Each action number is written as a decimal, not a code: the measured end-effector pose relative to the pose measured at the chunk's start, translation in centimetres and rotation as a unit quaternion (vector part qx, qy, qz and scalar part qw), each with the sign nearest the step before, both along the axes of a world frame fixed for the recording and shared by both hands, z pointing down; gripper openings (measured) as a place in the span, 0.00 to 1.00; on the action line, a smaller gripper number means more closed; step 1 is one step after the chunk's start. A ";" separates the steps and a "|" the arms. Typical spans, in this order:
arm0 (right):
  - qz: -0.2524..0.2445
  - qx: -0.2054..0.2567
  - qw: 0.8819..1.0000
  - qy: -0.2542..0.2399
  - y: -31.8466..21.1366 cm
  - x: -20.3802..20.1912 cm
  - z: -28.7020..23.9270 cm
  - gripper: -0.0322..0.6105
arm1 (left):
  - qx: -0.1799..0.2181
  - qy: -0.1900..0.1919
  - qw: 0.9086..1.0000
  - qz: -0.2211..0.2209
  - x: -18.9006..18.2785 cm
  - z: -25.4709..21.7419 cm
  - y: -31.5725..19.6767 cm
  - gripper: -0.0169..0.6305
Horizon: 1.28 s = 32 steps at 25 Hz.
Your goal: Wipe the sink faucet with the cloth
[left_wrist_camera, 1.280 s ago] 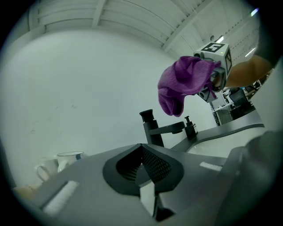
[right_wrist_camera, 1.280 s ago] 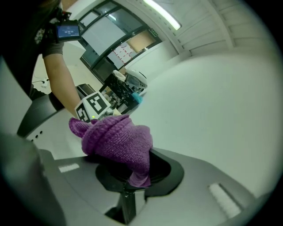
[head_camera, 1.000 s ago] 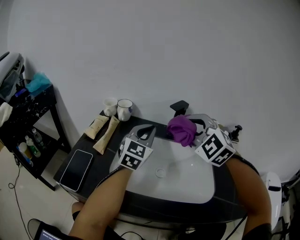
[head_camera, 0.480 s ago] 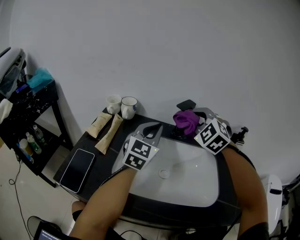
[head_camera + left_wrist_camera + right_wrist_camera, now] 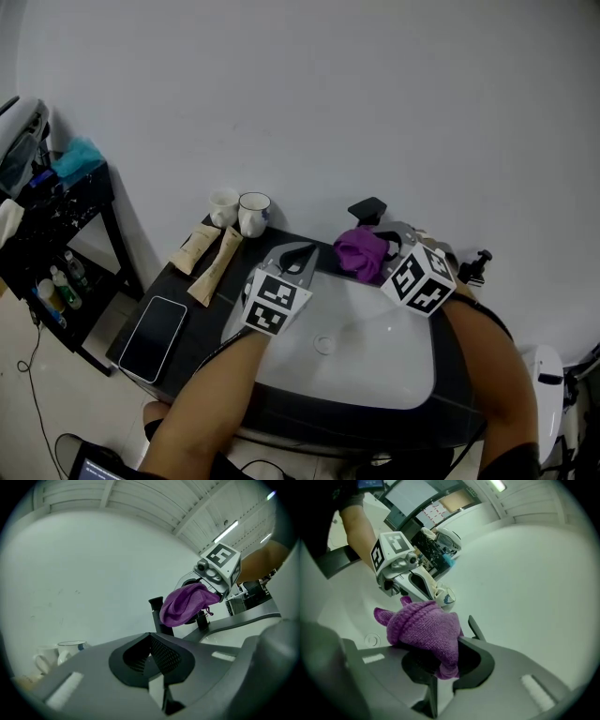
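Note:
My right gripper (image 5: 377, 247) is shut on a purple knitted cloth (image 5: 361, 251), bunched between its jaws (image 5: 424, 627). The cloth is pressed on the black faucet (image 5: 367, 210) at the back of the white sink (image 5: 375, 361). It hides the spout, so only the faucet's handle and post (image 5: 157, 616) show. My left gripper (image 5: 298, 256) hovers over the sink's back left rim, jaws shut with nothing between them (image 5: 150, 660). It points toward the cloth (image 5: 185, 604).
Two white cups (image 5: 251, 214) stand at the counter's back left, next to two beige tubes (image 5: 216, 264) and a dark phone (image 5: 152, 337). A black shelf (image 5: 56, 216) with clutter stands at far left. A small black fitting (image 5: 478, 262) sits right of the sink.
My right gripper carried the cloth up and back onto the faucet's top, then slid it down toward the basin again. The left gripper has hardly moved.

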State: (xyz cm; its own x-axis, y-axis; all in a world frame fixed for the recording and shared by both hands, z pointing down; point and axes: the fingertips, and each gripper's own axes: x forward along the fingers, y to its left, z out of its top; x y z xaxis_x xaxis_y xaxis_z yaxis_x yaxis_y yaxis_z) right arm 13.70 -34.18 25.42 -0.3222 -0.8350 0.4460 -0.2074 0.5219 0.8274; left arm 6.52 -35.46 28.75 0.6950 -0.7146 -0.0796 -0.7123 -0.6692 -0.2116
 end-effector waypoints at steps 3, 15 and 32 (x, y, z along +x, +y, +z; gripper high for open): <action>-0.017 -0.002 1.000 0.006 1.6 -0.9 0.1 0.13 | -0.003 -0.001 1.000 -0.002 -0.2 0.1 0.0 0.05; -0.082 -0.071 0.994 0.029 9.4 -1.2 3.8 0.14 | -0.014 0.006 1.000 -0.012 -0.9 0.2 -0.2 0.05; 0.184 0.186 0.955 -0.139 -3.7 4.4 4.7 0.17 | -0.027 0.053 0.998 0.012 -0.3 -0.6 -0.3 0.05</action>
State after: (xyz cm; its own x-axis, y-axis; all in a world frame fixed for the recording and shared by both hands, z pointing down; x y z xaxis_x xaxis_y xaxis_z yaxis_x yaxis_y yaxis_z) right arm 18.15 -37.86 30.09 -0.0383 -0.9986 0.0370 -0.5586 0.0521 0.8278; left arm 6.24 -35.80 28.16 0.7018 -0.7029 -0.1160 -0.7123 -0.6949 -0.0988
